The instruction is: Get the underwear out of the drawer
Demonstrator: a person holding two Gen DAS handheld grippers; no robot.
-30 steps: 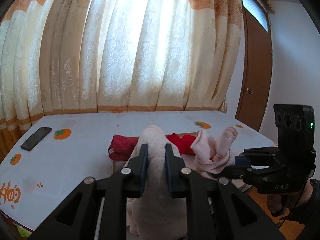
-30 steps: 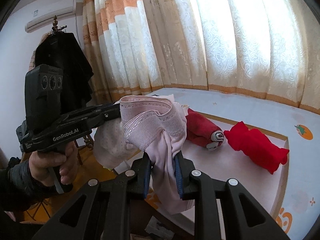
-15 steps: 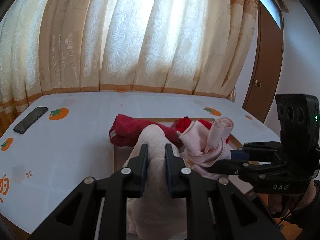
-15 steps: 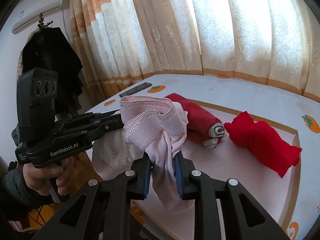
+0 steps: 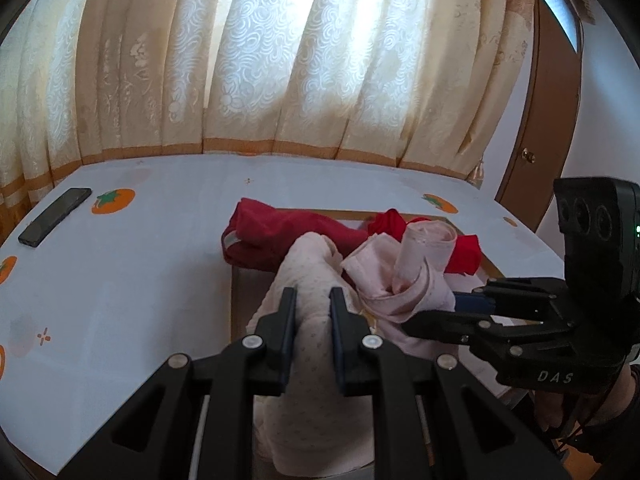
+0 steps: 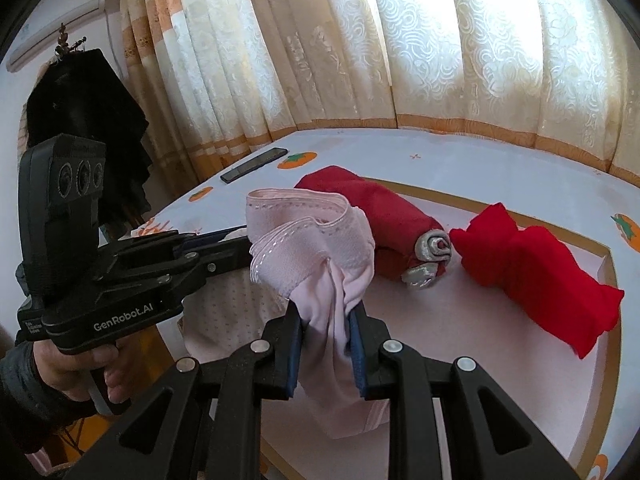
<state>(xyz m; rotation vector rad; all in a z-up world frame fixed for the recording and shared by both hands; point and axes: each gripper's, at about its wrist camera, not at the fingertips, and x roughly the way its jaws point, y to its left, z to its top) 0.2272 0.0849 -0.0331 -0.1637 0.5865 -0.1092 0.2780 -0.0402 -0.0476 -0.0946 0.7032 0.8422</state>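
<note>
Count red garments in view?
2: a dark red roll beside the held pink underwear, and a bright red bundle on its right in the right wrist view. The pink fabric may hide more.

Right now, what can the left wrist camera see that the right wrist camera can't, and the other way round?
Only the left wrist view shows the brown door and the right gripper from the side. Only the right wrist view shows the black coat hanging up, the air conditioner and the left gripper from the side. Both show the pink underwear shut in both grippers, the dark red roll, the bright red bundle, the phone, the curtains and the table.
</note>
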